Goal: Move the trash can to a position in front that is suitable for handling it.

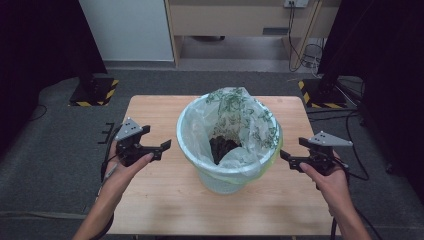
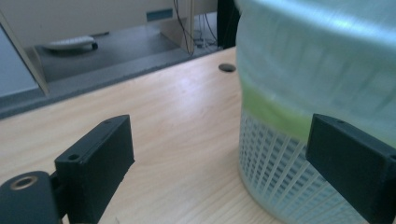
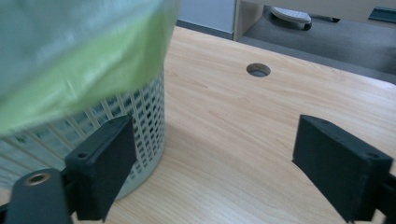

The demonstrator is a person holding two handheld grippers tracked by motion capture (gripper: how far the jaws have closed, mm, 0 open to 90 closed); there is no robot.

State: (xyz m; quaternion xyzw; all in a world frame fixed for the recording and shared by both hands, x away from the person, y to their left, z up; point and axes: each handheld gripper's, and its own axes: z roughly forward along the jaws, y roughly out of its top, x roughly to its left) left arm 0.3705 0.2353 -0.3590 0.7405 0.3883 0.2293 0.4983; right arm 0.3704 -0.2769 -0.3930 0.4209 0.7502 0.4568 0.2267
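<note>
Left hand-held gripper and right hand-held gripper both gape wide, holding nothing. The bin stands between them on the worktop, untouched.

Left tool and right tool: black bodies, blocky black jaws, a grey three-cornered plate on top, trailing black cable. Forearms bare, no sleeves. Brass-ringed hole at jaw base.

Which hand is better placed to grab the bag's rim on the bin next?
Right, narrowly. The right gripper has its open jaws almost at the rim of the bag, while the left gripper, also open, stands farther from the bin. Both face inward, so the left could likely follow on its side.
</note>
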